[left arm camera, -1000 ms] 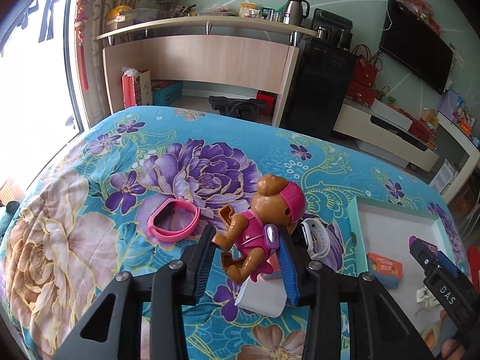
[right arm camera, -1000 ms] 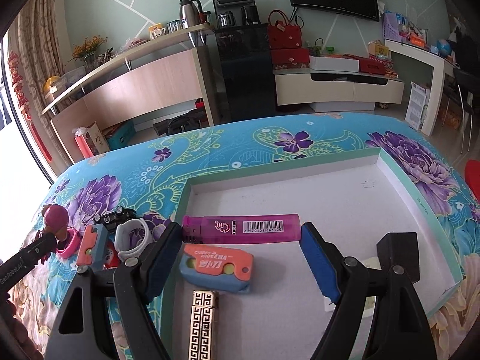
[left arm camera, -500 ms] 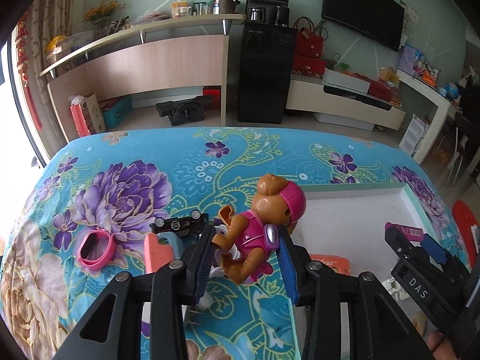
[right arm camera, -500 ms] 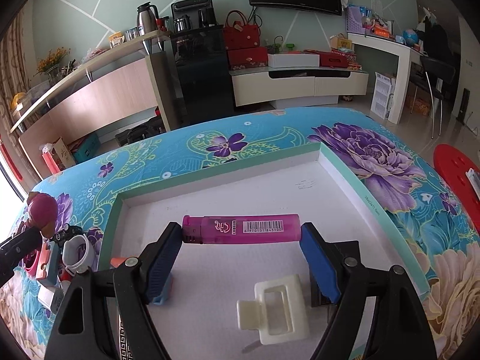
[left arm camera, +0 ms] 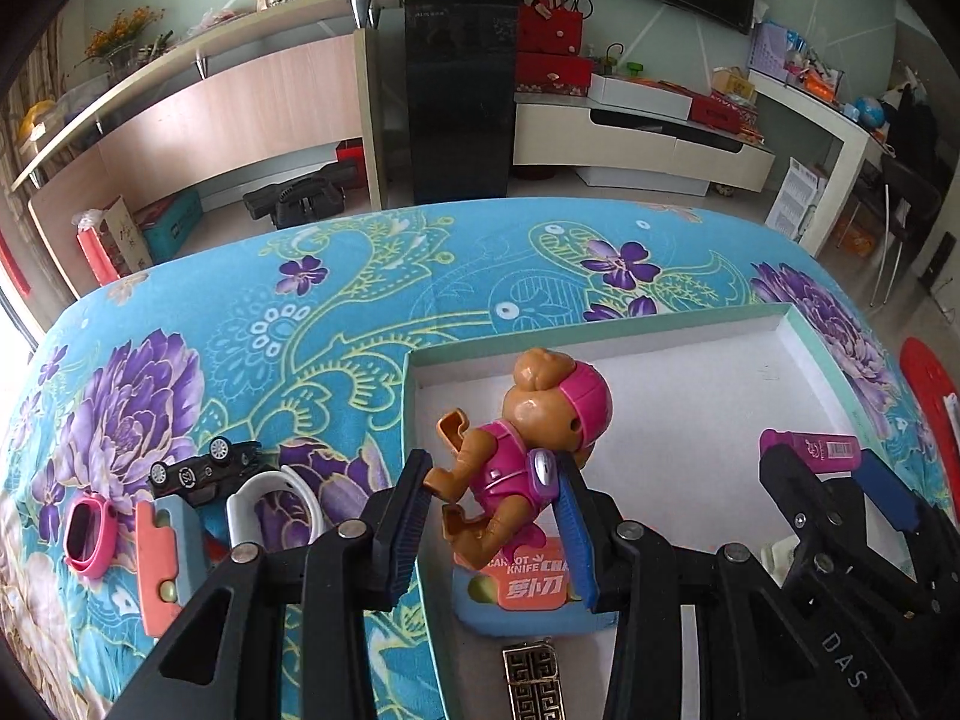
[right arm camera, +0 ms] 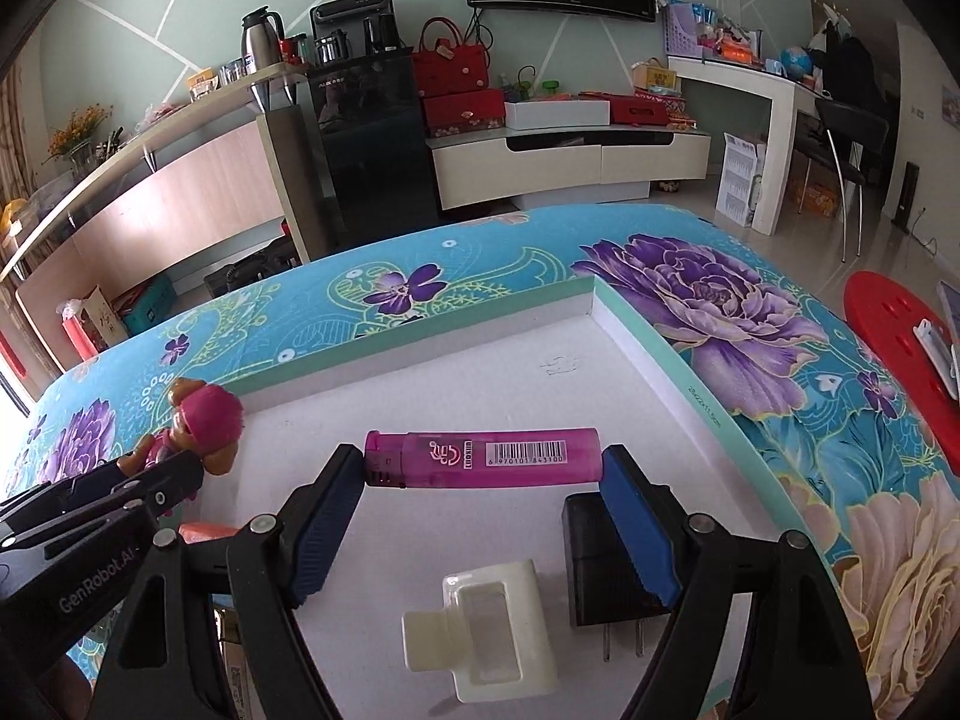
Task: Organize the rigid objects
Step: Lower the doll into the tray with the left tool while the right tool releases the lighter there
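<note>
Left of the left gripper's [left arm camera: 492,516] fingers, on the blue floral tablecloth [left arm camera: 372,300]: pink plastic ring-shaped watch band [left arm camera: 89,531], salmon-and-blue plastic utility knife [left arm camera: 161,558], black toy car flipped on its roof [left arm camera: 204,468], white plastic watch band loop [left arm camera: 270,507]. All outside the tray, near each other.

Left gripper pinches the brown plastic puppy figurine in pink suit and pink cap [left arm camera: 528,444] at the torso, between its blue-padded fingers. Figurine hangs over the near-left corner of the shallow white cardboard tray with mint-green rim [left arm camera: 600,333]. Below the fingers, inside the tray: a second orange-and-blue utility knife [left arm camera: 528,588] and a gold-and-black patterned rectangular lighter [left arm camera: 531,681].

Figurine looks light, hard, glossy, lumpy; likely slips or twists if held by a limb or the head. Torso grip is the safe one.

Right gripper [right arm camera: 483,471] clamps the translucent magenta plastic lighter with barcode [right arm camera: 486,459] end to end, fingers spread wide on its length, over the tray floor. Lighter looks light, stiff, smooth; an end grip can let it pivot, a hold across the middle is steadier. Under the fingers: cream plastic clip-shaped piece [right arm camera: 486,630]; by the right finger, black plug adapter with two prongs [right arm camera: 606,570]. Tray floor ahead of the fingers is bare.
</note>
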`<state>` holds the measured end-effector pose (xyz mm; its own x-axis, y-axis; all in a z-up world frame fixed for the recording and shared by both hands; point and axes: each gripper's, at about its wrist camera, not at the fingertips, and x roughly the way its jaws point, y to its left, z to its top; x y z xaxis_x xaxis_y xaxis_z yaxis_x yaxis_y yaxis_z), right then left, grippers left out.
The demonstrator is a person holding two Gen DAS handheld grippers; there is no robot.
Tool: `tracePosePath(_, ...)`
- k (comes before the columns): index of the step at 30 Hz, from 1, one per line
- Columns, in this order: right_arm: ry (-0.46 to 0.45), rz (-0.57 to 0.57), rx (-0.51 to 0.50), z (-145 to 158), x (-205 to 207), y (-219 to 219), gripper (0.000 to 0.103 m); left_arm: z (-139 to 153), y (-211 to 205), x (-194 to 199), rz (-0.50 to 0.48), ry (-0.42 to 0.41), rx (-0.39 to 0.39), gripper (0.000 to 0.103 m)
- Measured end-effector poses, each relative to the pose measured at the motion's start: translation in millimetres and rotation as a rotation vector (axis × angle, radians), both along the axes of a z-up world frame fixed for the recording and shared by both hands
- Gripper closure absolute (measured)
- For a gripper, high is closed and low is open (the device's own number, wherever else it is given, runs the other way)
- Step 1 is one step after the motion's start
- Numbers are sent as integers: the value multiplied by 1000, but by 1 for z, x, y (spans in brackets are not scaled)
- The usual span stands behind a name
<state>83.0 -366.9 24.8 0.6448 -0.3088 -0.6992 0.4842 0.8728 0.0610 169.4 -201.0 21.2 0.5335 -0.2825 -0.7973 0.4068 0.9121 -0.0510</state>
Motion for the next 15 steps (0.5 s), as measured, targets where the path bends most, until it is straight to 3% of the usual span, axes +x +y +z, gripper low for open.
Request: tracePosePath(15,20,10,4,-4,2,0,22,-20,-9,5,7,29,48,60)
